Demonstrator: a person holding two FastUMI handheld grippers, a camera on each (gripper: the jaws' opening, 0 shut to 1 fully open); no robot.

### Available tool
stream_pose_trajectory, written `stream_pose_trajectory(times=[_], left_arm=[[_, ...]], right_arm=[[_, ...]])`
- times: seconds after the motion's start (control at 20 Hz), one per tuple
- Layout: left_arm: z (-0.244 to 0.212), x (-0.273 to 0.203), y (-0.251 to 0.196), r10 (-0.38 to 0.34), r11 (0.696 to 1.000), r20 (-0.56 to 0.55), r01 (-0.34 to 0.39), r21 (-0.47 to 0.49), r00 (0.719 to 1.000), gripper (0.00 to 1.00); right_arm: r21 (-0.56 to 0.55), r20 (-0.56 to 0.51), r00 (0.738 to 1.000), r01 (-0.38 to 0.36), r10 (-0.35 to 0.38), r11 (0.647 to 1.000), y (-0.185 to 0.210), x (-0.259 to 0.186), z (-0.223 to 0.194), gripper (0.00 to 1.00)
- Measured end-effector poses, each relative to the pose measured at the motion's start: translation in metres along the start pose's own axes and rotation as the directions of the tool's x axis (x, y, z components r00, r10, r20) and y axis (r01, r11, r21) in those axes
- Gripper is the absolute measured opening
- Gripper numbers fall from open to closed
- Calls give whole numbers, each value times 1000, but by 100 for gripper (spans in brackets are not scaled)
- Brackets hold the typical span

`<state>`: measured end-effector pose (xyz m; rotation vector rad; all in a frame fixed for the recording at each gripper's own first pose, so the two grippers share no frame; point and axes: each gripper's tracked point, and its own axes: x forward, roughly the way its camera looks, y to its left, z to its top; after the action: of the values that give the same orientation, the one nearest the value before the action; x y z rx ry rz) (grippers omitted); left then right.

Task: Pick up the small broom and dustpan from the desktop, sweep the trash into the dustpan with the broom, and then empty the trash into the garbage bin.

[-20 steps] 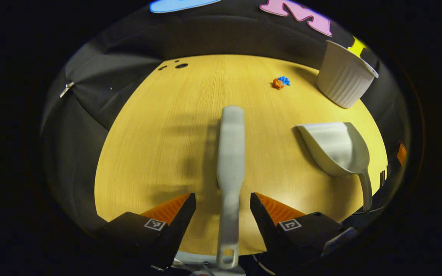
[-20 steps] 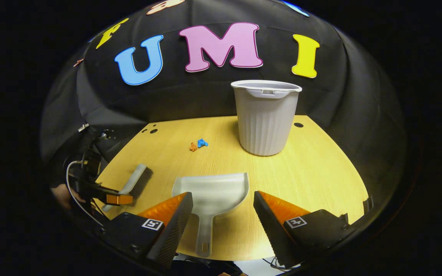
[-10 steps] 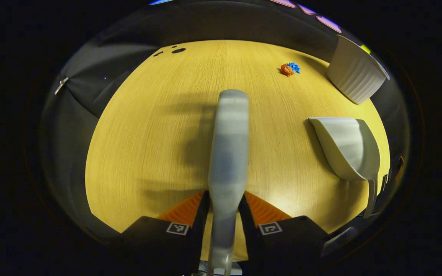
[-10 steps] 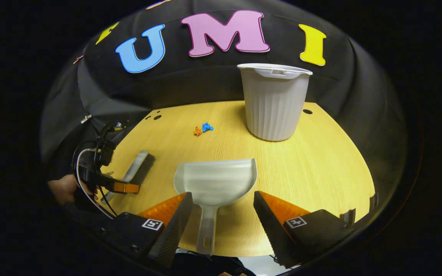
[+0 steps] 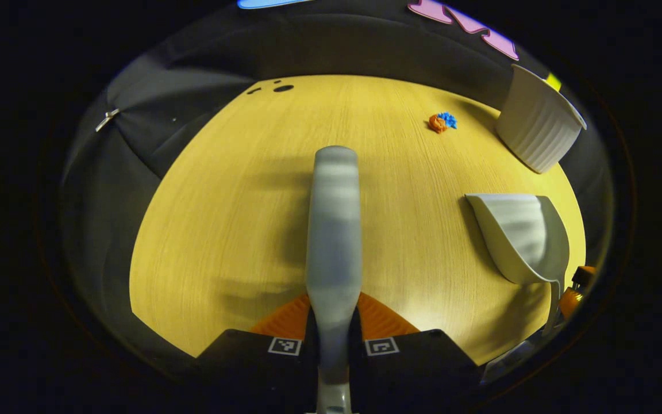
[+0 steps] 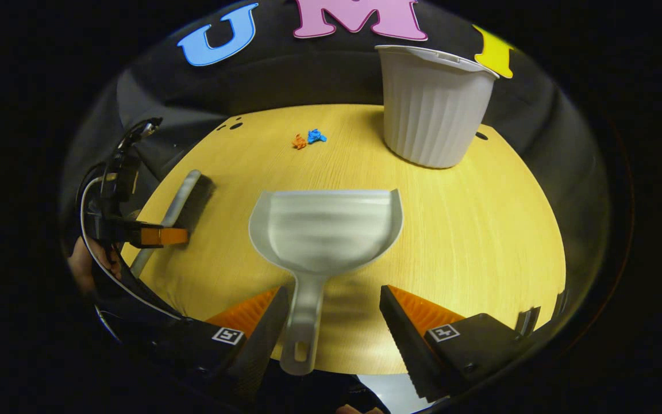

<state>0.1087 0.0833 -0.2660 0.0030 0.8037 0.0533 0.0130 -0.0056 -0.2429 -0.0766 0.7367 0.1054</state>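
In the left gripper view my left gripper [image 5: 334, 313] is shut on the handle of the grey broom [image 5: 334, 218], which points straight ahead over the wooden table [image 5: 222, 201]. In the right gripper view the same gripper [image 6: 161, 236] holds the broom [image 6: 179, 198] at the table's left edge. My right gripper [image 6: 334, 293] is open, with the handle of the grey dustpan [image 6: 325, 230] lying between its fingers, close to the left one. The orange and blue trash [image 6: 307, 138] lies farther back. The white ribbed bin [image 6: 431, 106] stands upright at the back right.
From the left gripper view the dustpan [image 5: 523, 236] lies on the right, the trash [image 5: 443, 121] and the bin [image 5: 538, 135] beyond it. A hand [image 6: 81, 264] holds the left gripper. Small holes [image 6: 233, 125] mark the table's far left corner.
My left gripper has shut on the broom handle and holds it. My right gripper has come forward and lower, so the dustpan handle now lies between its open fingers.
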Motion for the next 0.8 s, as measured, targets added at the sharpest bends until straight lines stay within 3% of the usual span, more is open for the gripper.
stream_pose_trajectory(times=[0.15,0.45,0.7,0.8], left_arm=[[5,-23,5,-12,1000,53,12,-4,999,26],[1,-55,9,-21,1000,86,20,19,996,25],[0,-64,14,4,1000,102,-7,26,995,24],[1,-63,10,-10,1000,111,8,16,994,26]], right_arm=[[30,-57,998,-11,13,999,4,16,-9,100],[86,-194,981,38,-20,996,3,46,-32,100],[17,-201,977,77,-72,997,6,62,-20,99],[-6,-215,970,115,-114,993,2,67,-17,94]])
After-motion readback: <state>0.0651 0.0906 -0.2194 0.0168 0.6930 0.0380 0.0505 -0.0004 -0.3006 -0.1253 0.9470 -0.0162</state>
